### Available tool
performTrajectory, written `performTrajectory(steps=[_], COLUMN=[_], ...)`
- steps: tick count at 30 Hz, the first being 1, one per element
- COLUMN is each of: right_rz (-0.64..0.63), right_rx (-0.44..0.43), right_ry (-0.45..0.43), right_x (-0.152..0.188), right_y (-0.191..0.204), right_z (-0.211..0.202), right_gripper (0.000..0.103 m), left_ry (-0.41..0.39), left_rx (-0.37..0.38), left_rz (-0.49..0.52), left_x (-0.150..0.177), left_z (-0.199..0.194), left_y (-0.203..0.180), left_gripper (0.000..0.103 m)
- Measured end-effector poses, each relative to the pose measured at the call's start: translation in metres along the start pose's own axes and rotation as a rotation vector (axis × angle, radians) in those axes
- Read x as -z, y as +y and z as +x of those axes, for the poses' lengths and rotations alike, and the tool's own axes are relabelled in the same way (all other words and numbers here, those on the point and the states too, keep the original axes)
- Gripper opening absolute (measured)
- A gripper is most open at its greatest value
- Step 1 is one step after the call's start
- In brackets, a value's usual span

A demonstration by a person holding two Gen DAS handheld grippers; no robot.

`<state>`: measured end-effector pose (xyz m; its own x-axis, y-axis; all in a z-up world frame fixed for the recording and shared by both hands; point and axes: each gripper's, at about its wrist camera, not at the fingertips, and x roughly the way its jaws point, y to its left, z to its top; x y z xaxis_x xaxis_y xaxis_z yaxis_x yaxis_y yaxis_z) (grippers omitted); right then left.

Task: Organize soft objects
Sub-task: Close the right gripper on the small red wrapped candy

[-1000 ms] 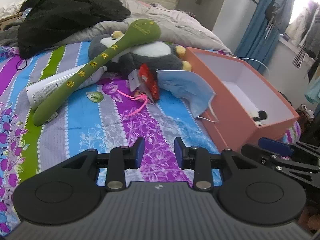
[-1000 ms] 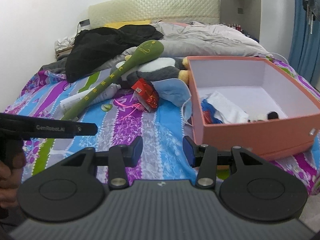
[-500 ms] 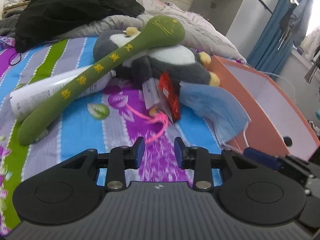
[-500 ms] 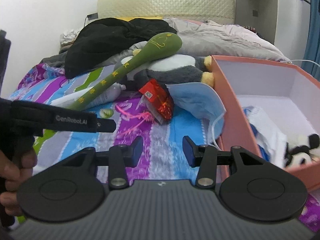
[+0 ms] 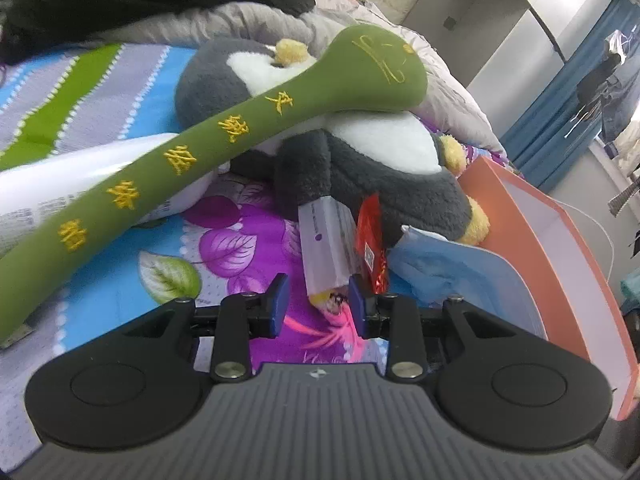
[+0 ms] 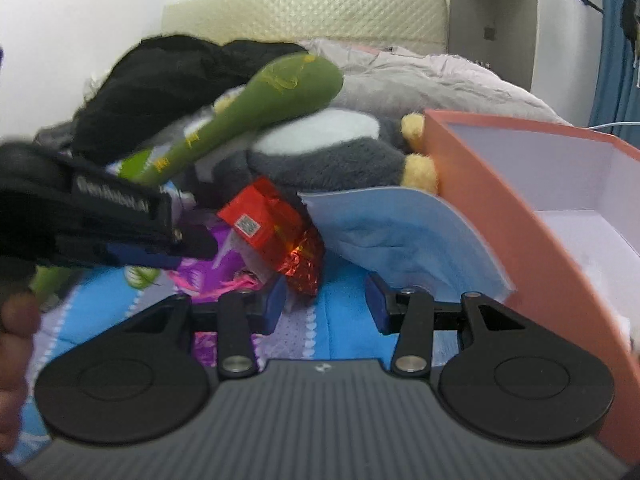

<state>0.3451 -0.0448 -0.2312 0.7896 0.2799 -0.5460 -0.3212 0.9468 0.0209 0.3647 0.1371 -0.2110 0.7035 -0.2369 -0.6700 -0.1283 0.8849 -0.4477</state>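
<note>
- Plush penguin (image 5: 360, 168), grey with a white belly and yellow feet, lies on the bed's striped floral sheet (image 5: 120, 288), its feet close to the orange box (image 5: 560, 264).
- A long green plush stick (image 5: 224, 144) with yellow embroidered characters lies slantwise across the penguin, its rounded head resting on the white belly and its tail end down on the sheet at the left.
- Under the stick's middle lies a white tube (image 5: 60, 196) with small print.
- A red foil packet (image 6: 276, 236) and a pale tag (image 5: 326, 248) sit in front of the penguin; pink threads (image 5: 320, 328) lie on the sheet just below them.
- A blue face mask (image 6: 400, 236) leans against the box's outer wall, next to the red packet.
- The box stands open at the right, white inside.
- The left claw (image 5: 318, 308) hovers low over the sheet, its blue pads parted to a middling gap and holding nothing; the tag's lower edge and the pink threads show between them.
- The right claw (image 6: 326, 304) is likewise parted and empty, its left pad just beside the red packet, its right pad at the mask's lower edge.
- Black clothing (image 6: 168, 84) and a grey quilt (image 6: 420, 84) are heaped behind the toys, before a padded headboard (image 6: 304, 12).
</note>
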Motion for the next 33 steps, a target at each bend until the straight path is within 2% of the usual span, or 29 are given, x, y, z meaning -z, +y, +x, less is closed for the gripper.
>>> performTrajectory(steps=[12,15,16,18,21,23,31,32,33], right_rz=[-0.076,-0.065,-0.063,-0.057,-0.033,-0.013,0.052,0.056,0.059], right_rx=[-0.029,-0.048,-0.054,-0.058,-0.067,-0.065,-0.087,-0.089,-0.093], right_ry=[0.045,0.022,0.017,0.013,0.004,-0.002,0.014,0.016,0.017], right_x=[-0.001,-0.004,-0.004,-0.005,-0.004,-0.005,-0.006,-0.006,-0.006], right_y=[0.005,0.006,0.006,0.005,0.002,0.0,-0.008,-0.008,-0.008], right_z=[0.042,0.039,0.038,0.036,0.029,0.026,0.022,0.021,0.02], right_gripper=[0.047,0.044,0.038,0.033,0.03,0.029,0.026,0.025,0.025], left_ry=[0.046,0.04,0.037,0.03,0.025,0.021,0.014,0.015,0.014], left_rx=[0.035,0.05,0.058,0.074,0.104,0.117,0.132,0.137,0.147], left_rz=[0.011,0.005,-0.002,-0.025,-0.068,-0.083,-0.071,-0.076,-0.081], left_x=[-0.008,-0.01,-0.01,-0.012,-0.015,-0.017,-0.02,-0.019,-0.019], left_z=[0.031,0.03,0.028,0.026,0.026,0.026,0.034,0.034,0.035], left_y=[0.0,0.0,0.001,0.005,0.008,0.008,-0.007,-0.007,-0.008], left_gripper=[0.037,0.037,0.037,0.037,0.038,0.042,0.043,0.042,0.035])
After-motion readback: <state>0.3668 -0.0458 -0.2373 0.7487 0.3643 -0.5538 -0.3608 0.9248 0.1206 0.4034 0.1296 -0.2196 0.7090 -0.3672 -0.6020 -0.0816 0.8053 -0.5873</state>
